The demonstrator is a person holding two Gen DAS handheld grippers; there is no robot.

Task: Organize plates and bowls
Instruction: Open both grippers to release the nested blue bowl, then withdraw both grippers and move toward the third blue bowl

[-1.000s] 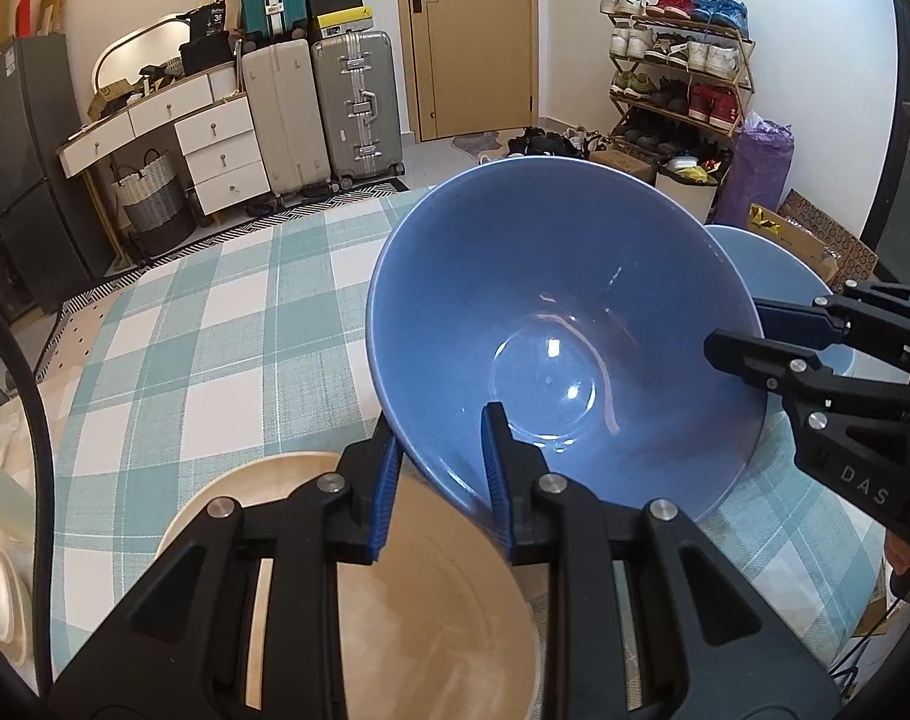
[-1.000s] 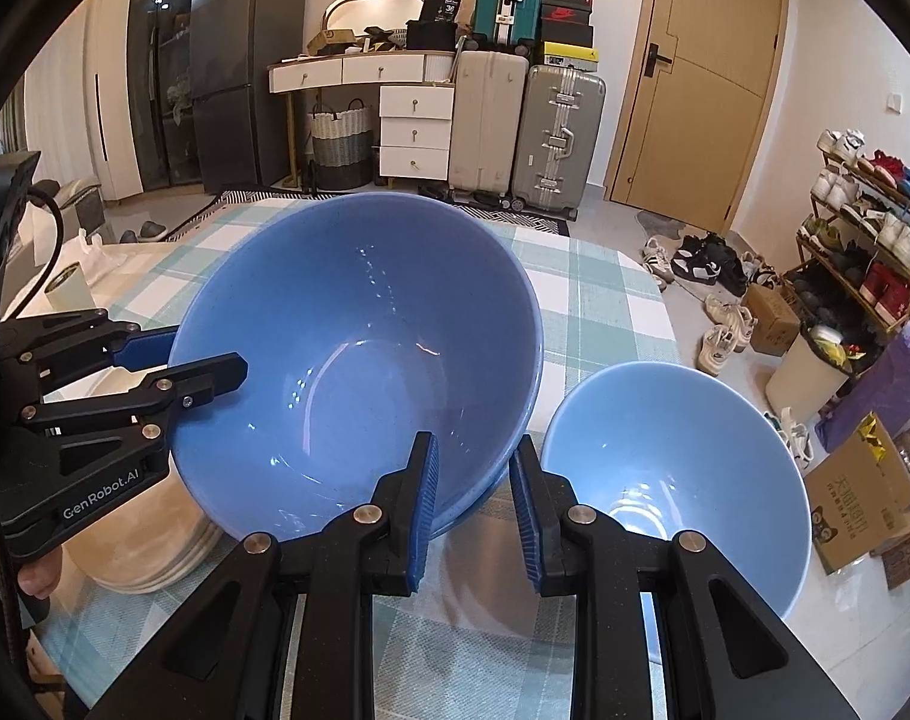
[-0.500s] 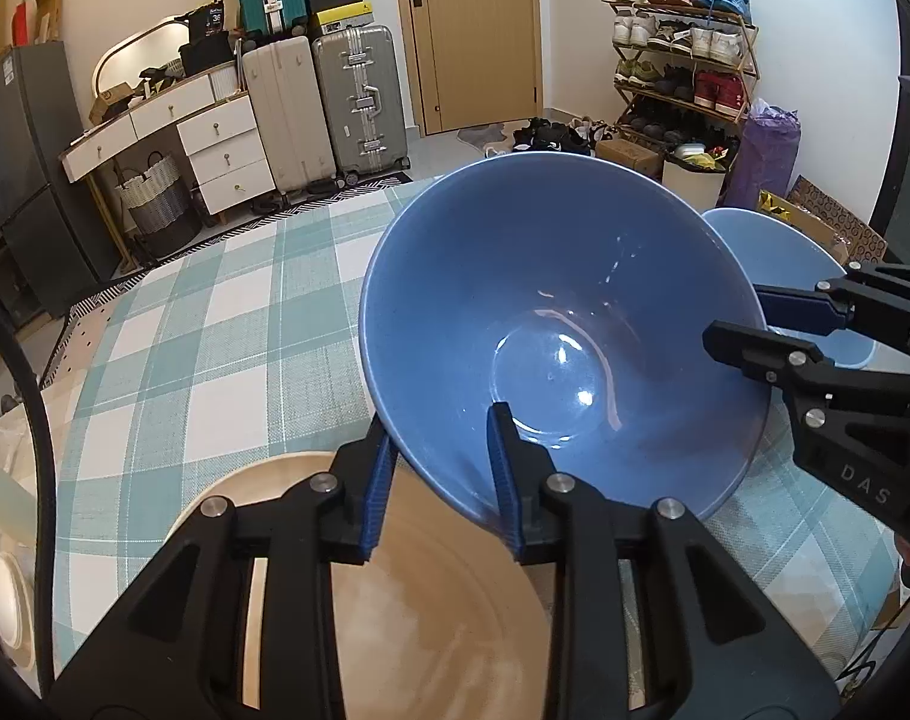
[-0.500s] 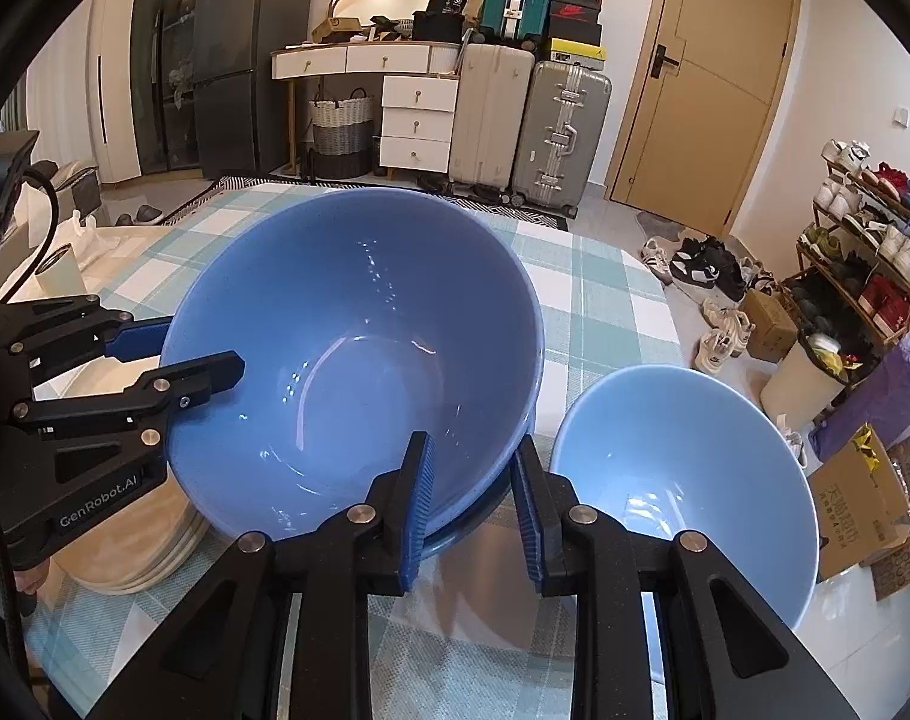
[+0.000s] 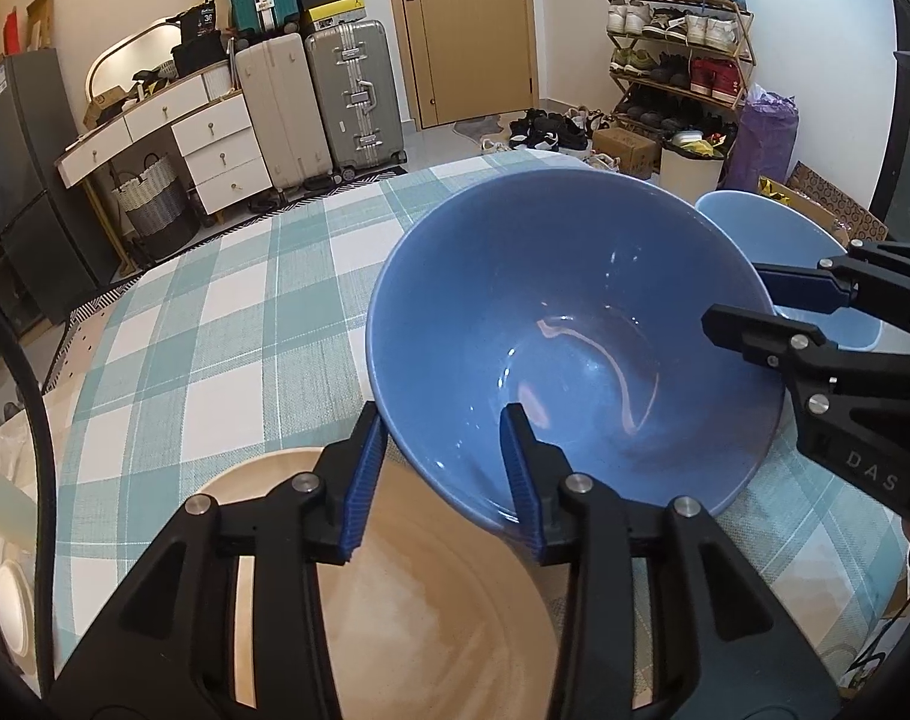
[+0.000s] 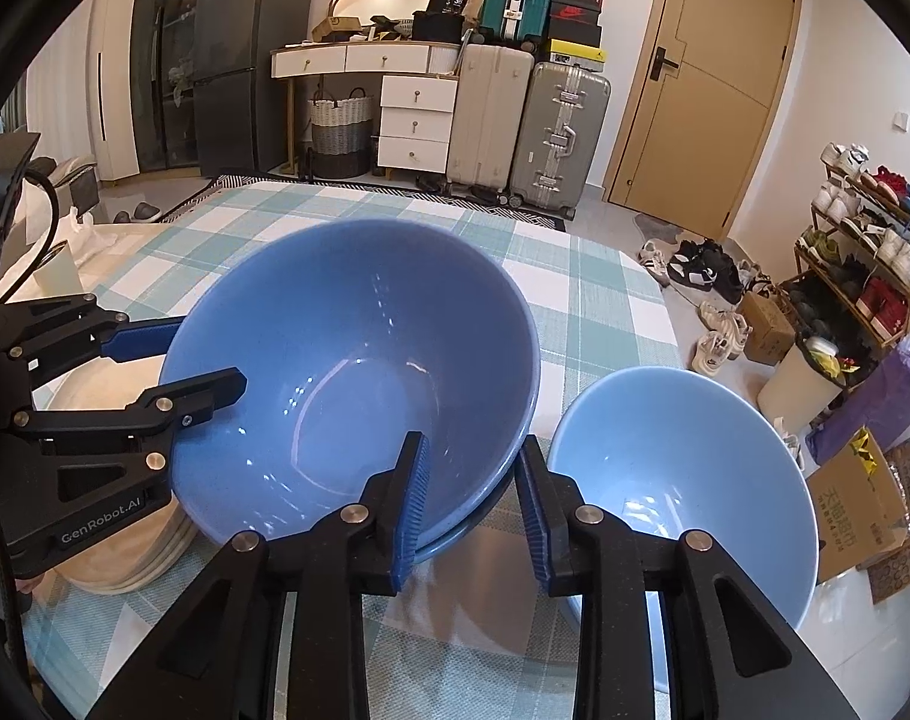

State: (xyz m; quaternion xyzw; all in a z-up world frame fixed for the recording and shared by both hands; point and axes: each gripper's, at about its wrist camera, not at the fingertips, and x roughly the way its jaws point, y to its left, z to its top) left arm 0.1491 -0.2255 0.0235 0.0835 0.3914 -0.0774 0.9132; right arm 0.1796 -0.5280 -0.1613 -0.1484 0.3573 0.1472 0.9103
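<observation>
Large dark blue bowl (image 5: 550,324) on the green-checked tabletop (image 5: 215,324), apparently nested in another of the same colour. Left hand-held gripper (image 5: 443,450) straddling its near rim, jaws opening, pads off the rim. Right hand-held gripper (image 6: 472,480) straddling the opposite rim, jaws likewise opening with the rim between them, pads apart from it. Stack of beige plates (image 6: 125,552) just beside the bowl; light blue bowl (image 6: 682,480) on the other side.
</observation>
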